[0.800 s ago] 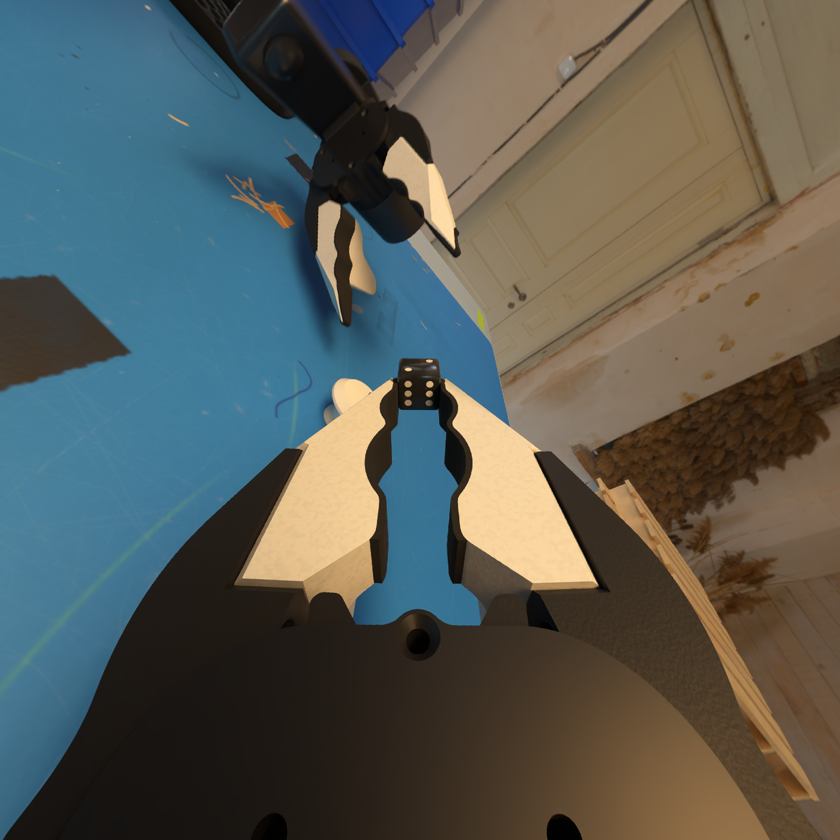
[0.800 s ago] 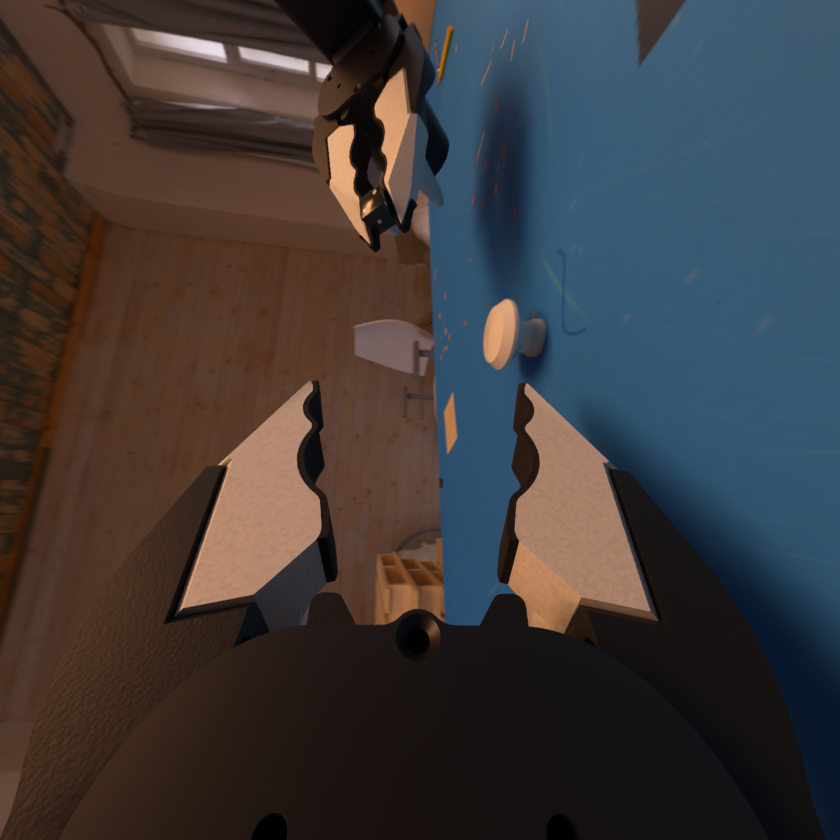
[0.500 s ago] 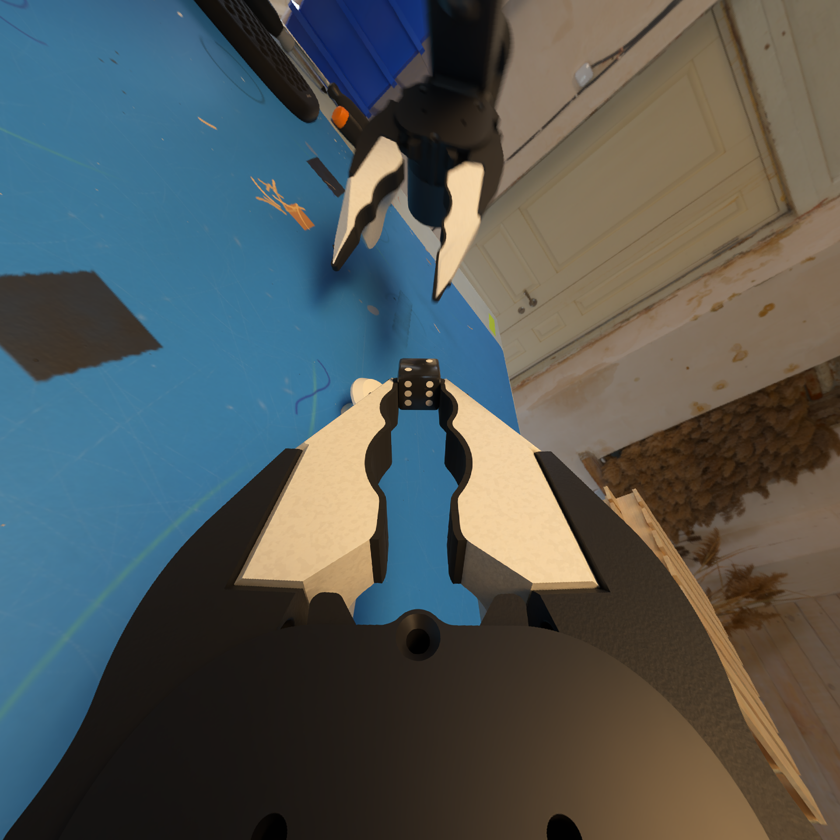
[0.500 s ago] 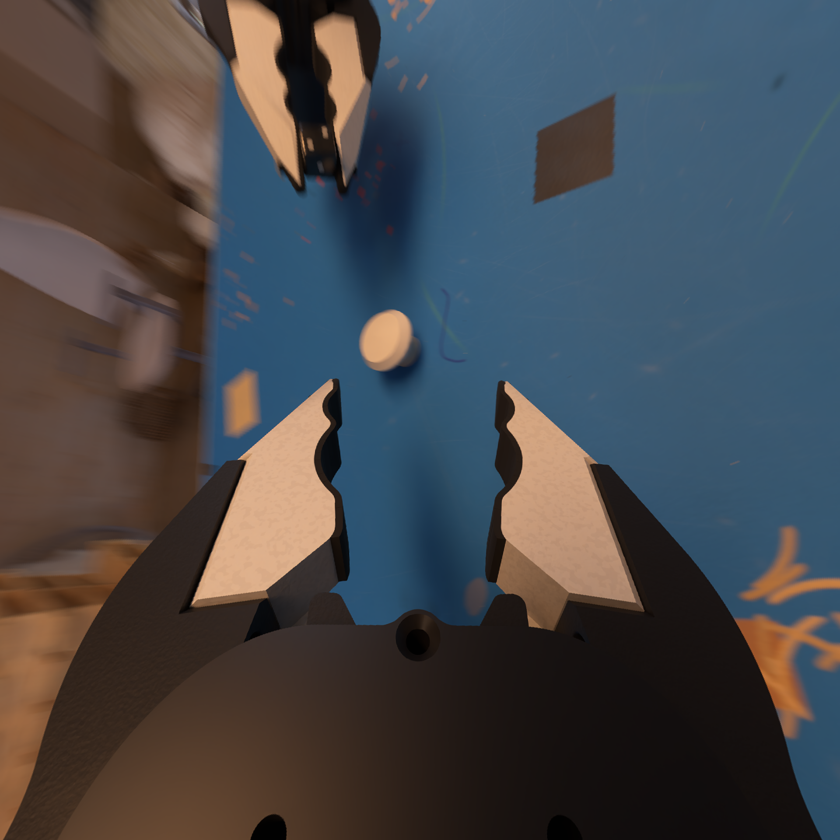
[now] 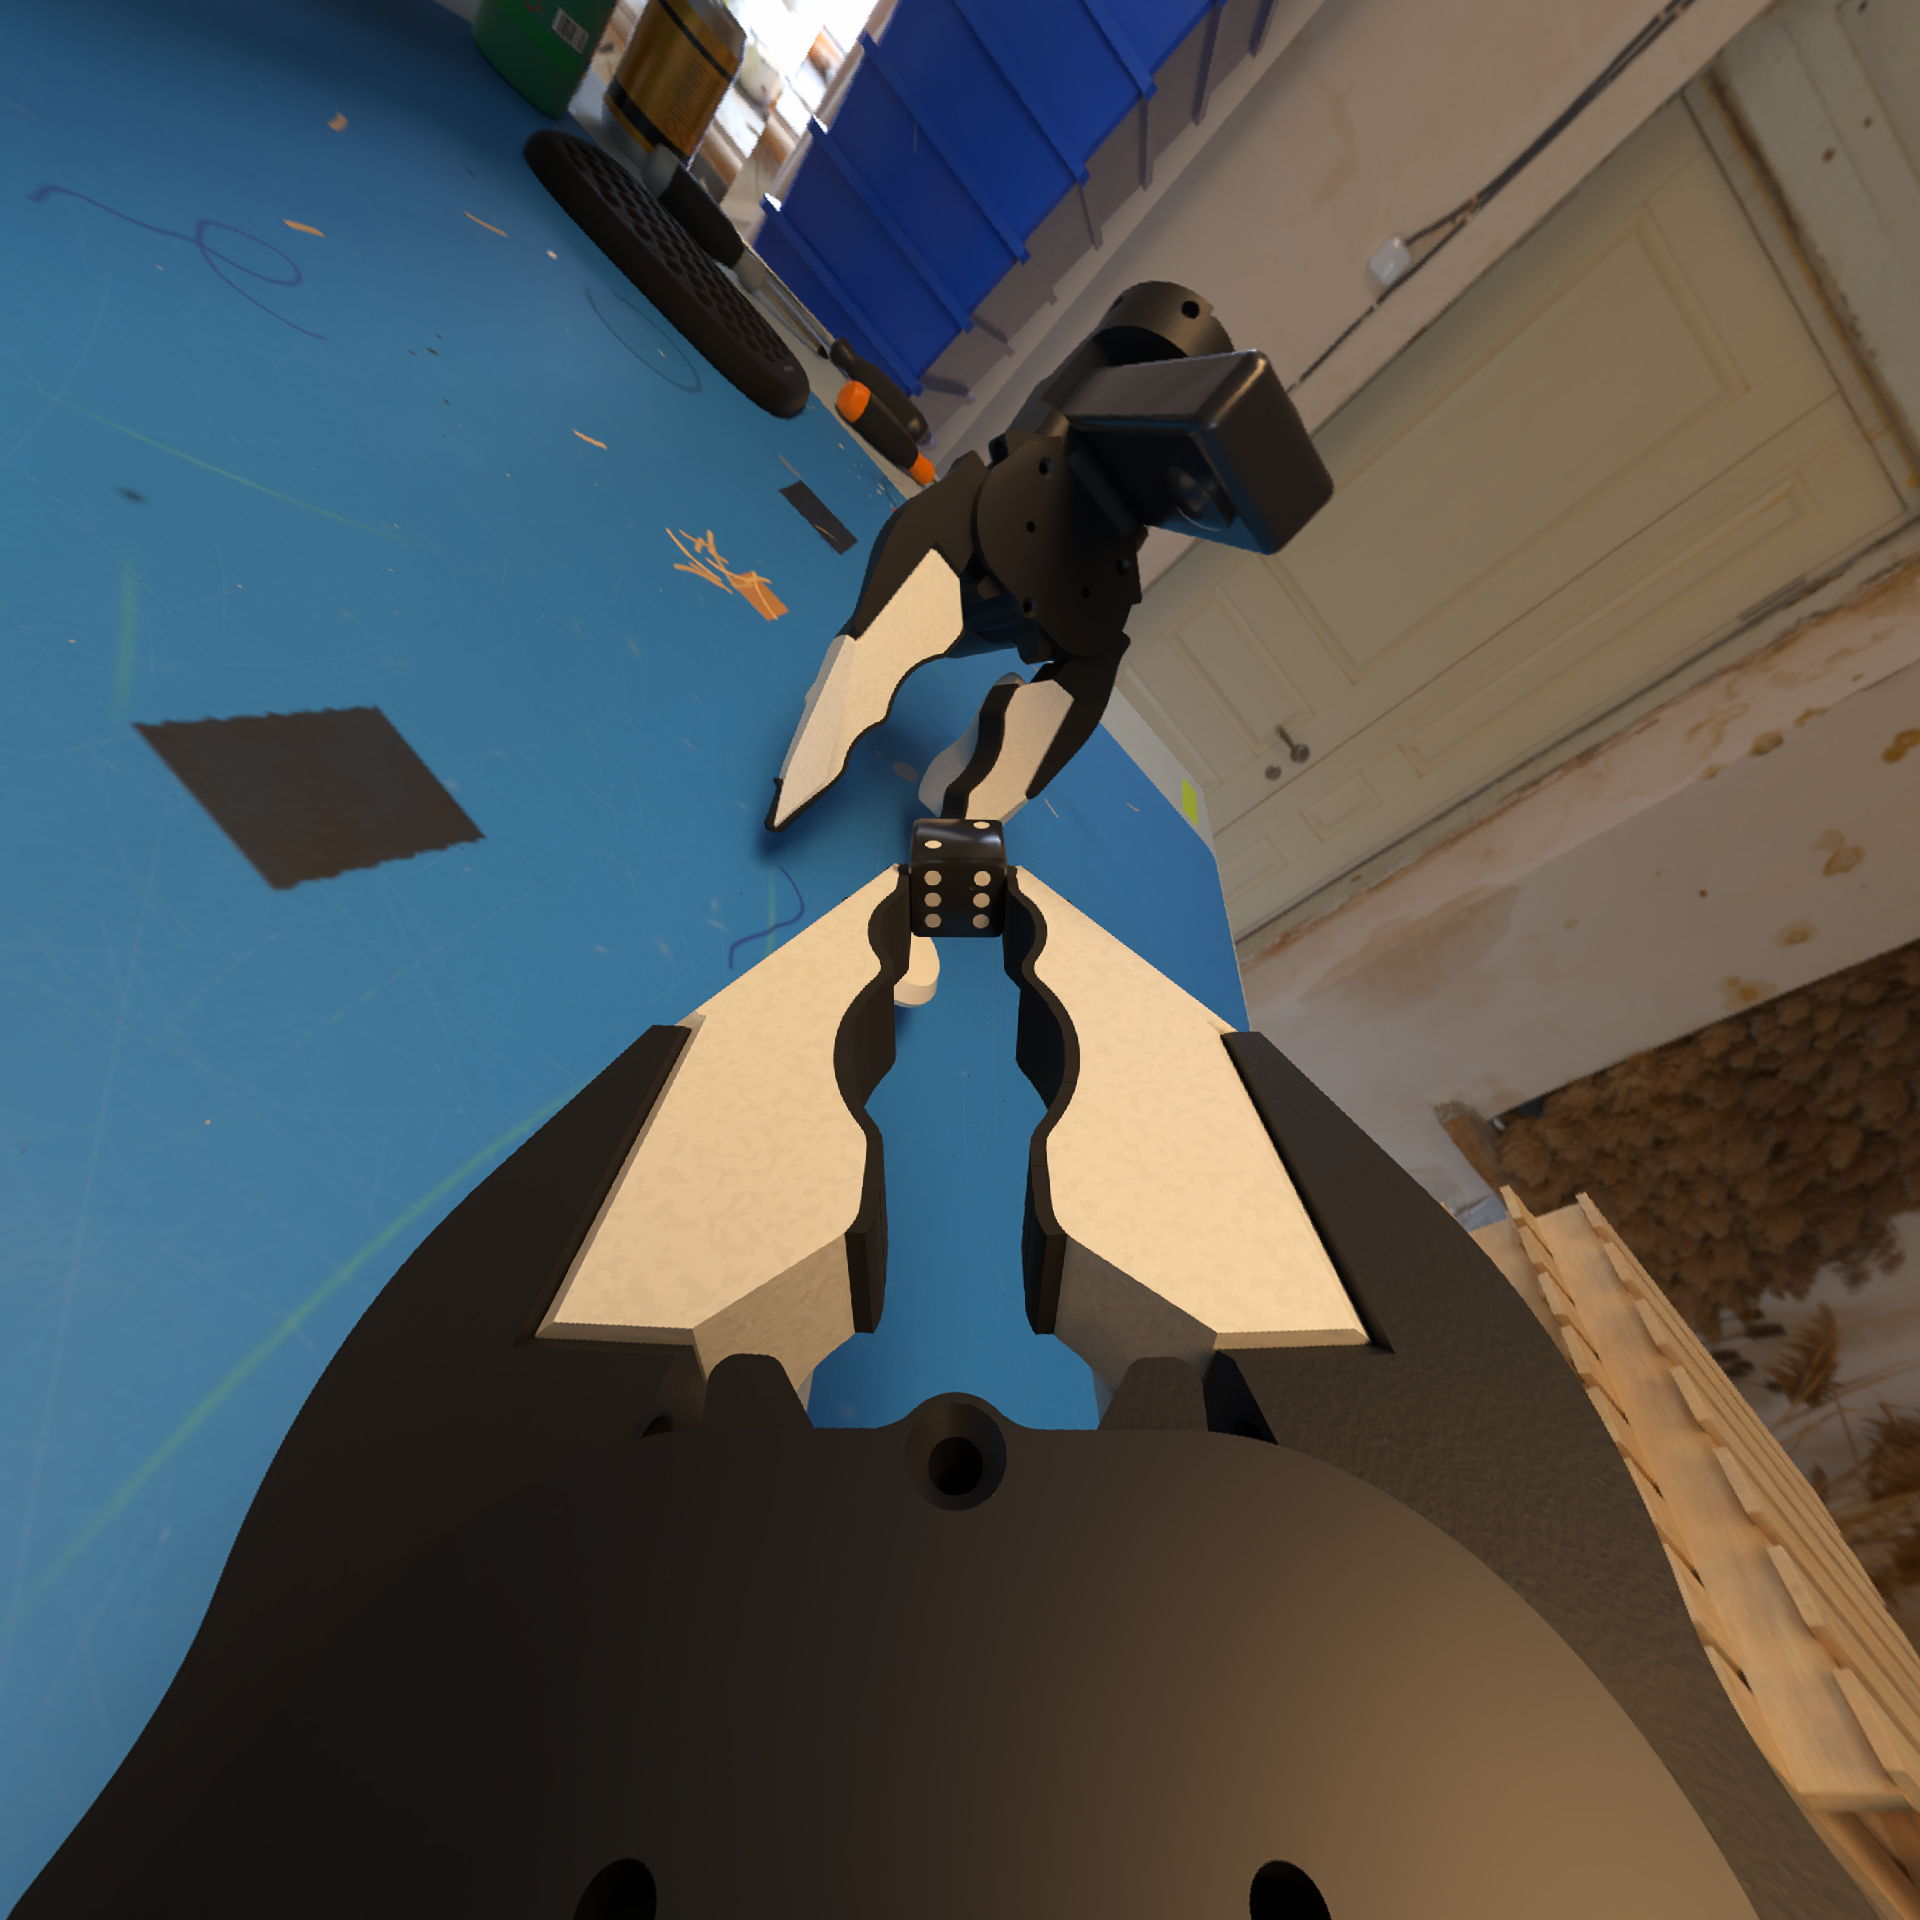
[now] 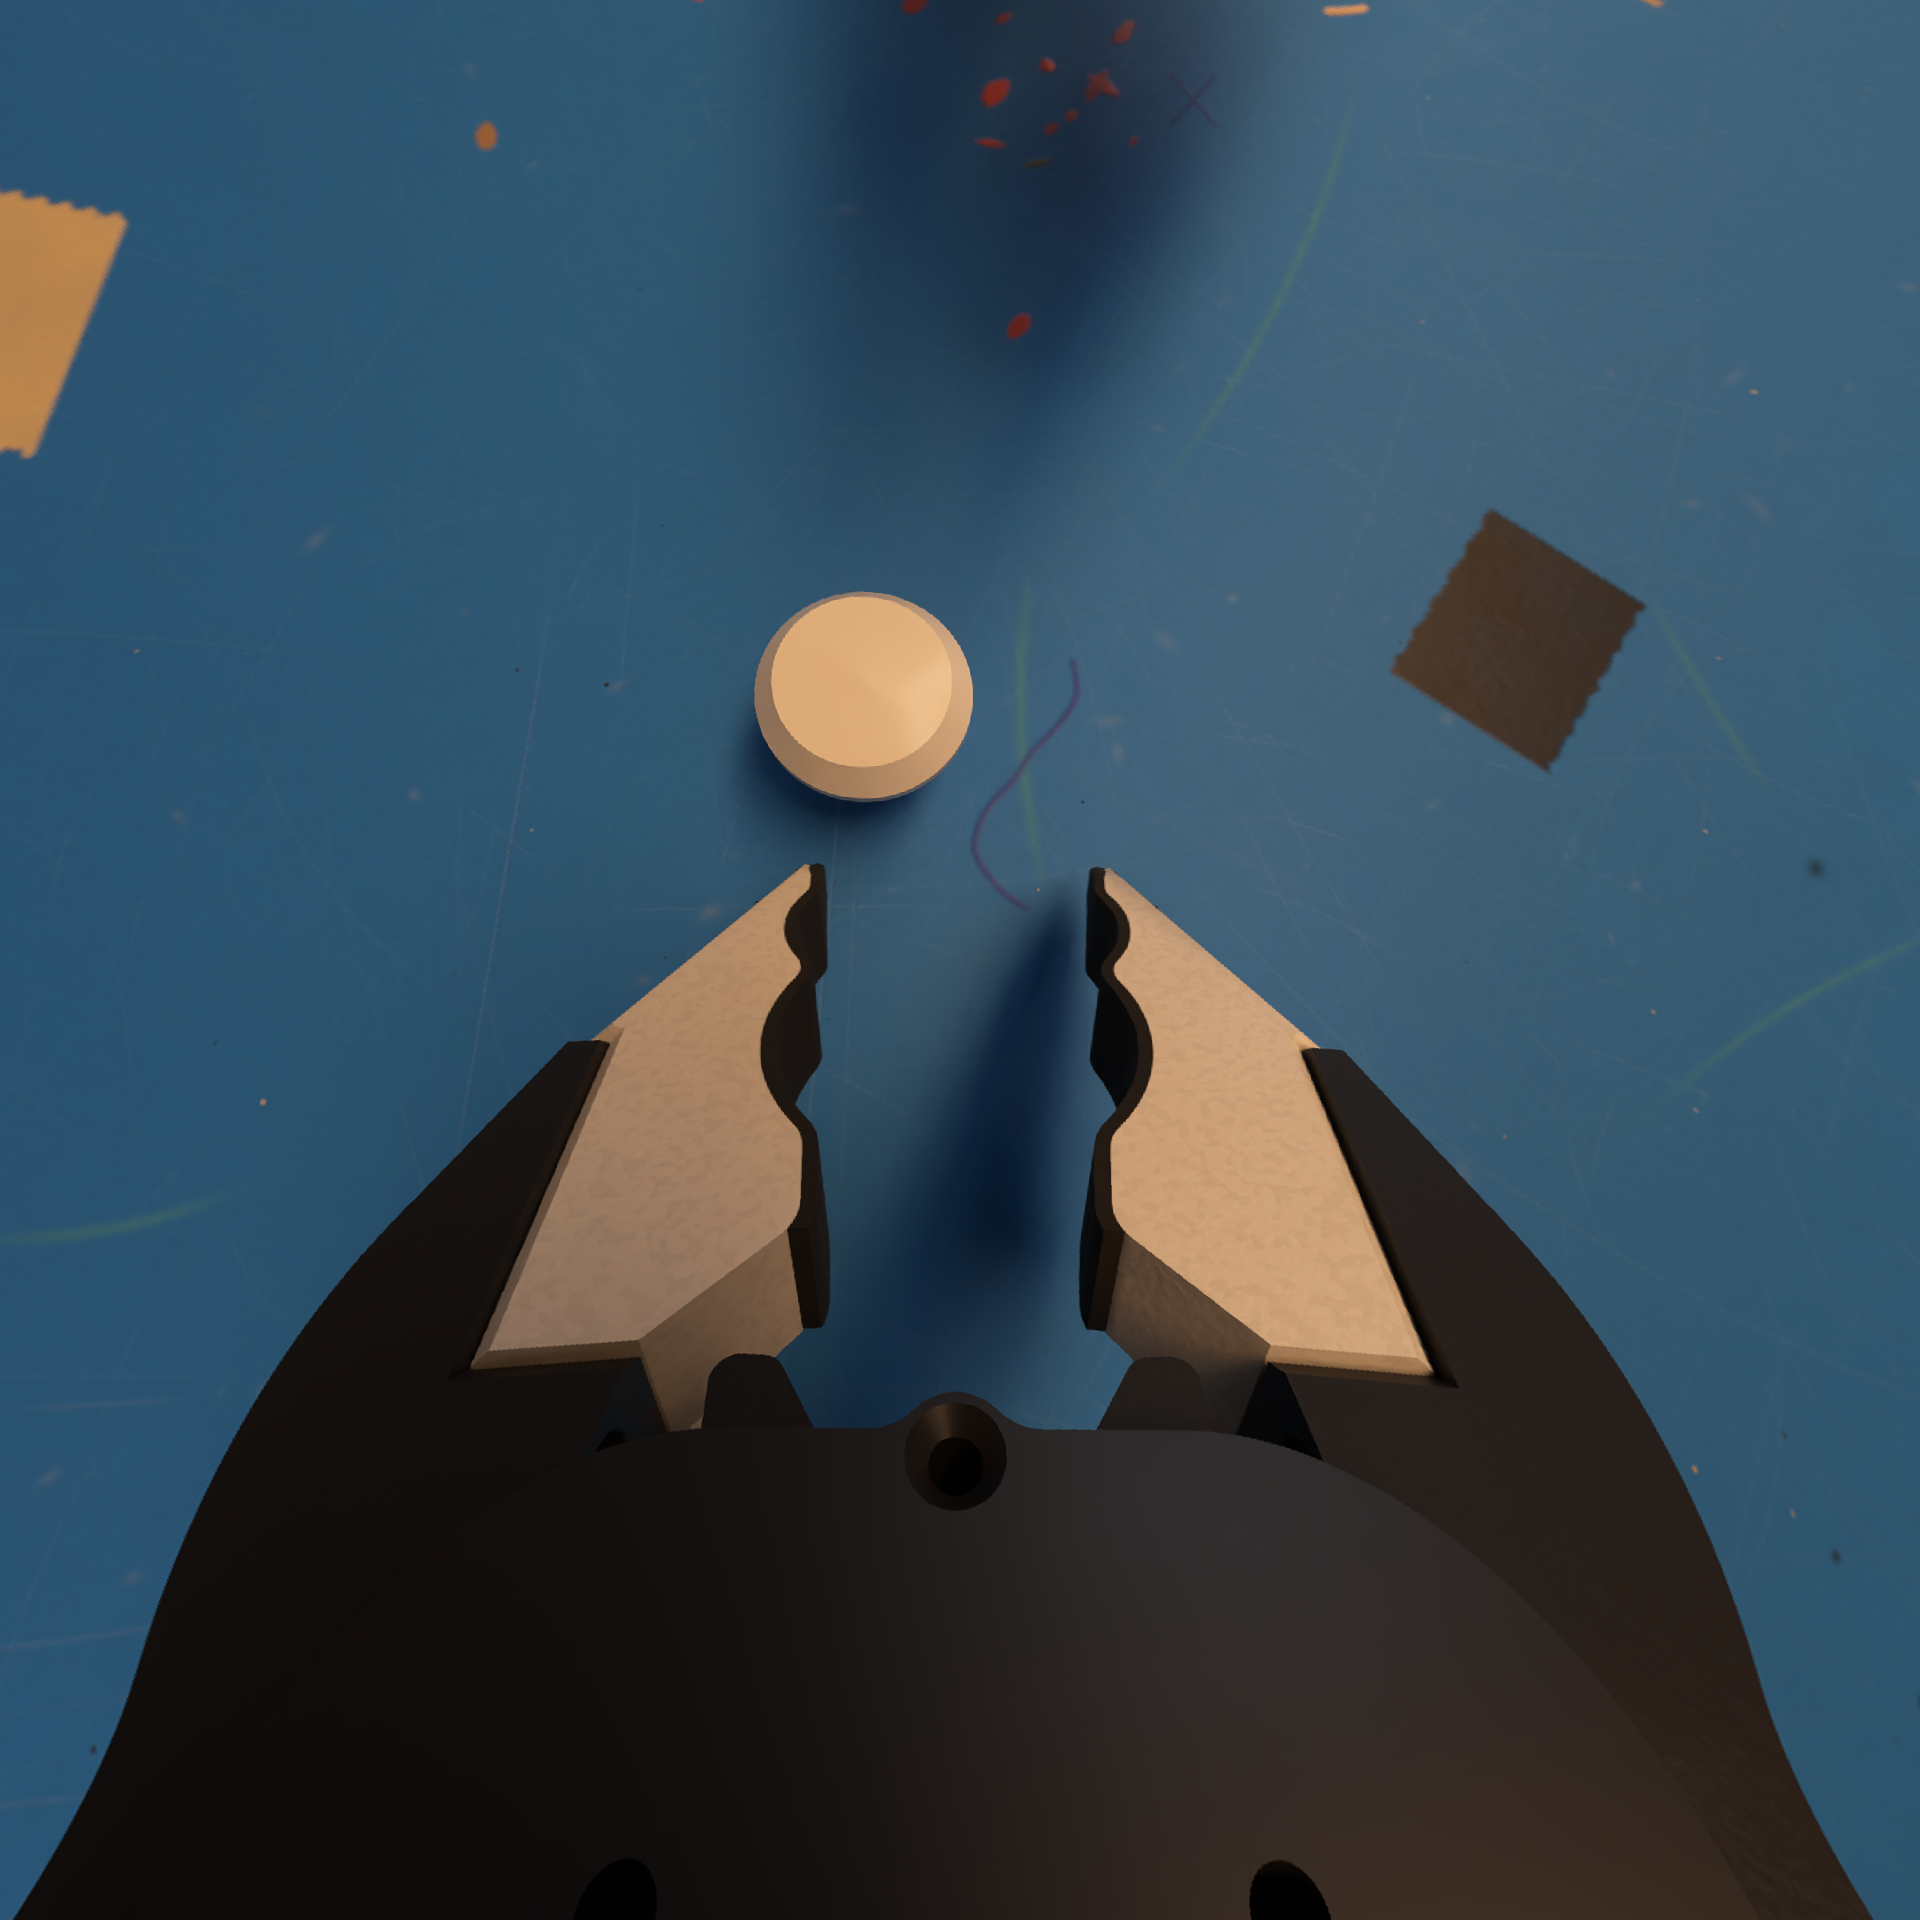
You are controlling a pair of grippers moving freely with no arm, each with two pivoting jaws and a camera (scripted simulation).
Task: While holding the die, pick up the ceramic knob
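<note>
Far edge of the blue bench (image 5: 343,1039): a stack of blue bins (image 5: 966,156) — insides not visible from this angle, contents can't be told. Beside them a green container (image 5: 540,47) and a gold-coloured can (image 5: 675,73), both closed off from view at the top edge. A black perforated disc (image 5: 665,270) lies flat near them, and an orange-and-black tool (image 5: 883,416) lies just past it.

Left hand-held gripper (image 5: 956,902) is clenched on the die (image 5: 956,878) — black cube, white pips, pinched at the very fingertips, lifted clear of the bench. Face toward the camera shows six pips.

Ceramic knob (image 6: 862,696): cream, round flat-topped cap with a bevelled rim, sitting upright on the bench, stem hidden under the cap in the right wrist view. In the left wrist view only a sliver of it (image 5: 920,982) shows between the left fingers, below the die.

Right hand-held gripper (image 6: 956,883) is released, jaws spread, nothing between them, pointing down at the bench. Knob lies just ahead of its left fingertip, apart from it, offset left of the gap. In the left wrist view the same gripper (image 5: 883,800) hangs just beyond the die, tips near the bench.

Also on the bench: dark square patch (image 6: 1517,639), tan patch (image 6: 47,322), orange scribble (image 5: 727,571), thin purple squiggle (image 6: 1023,779) right of the knob.
</note>
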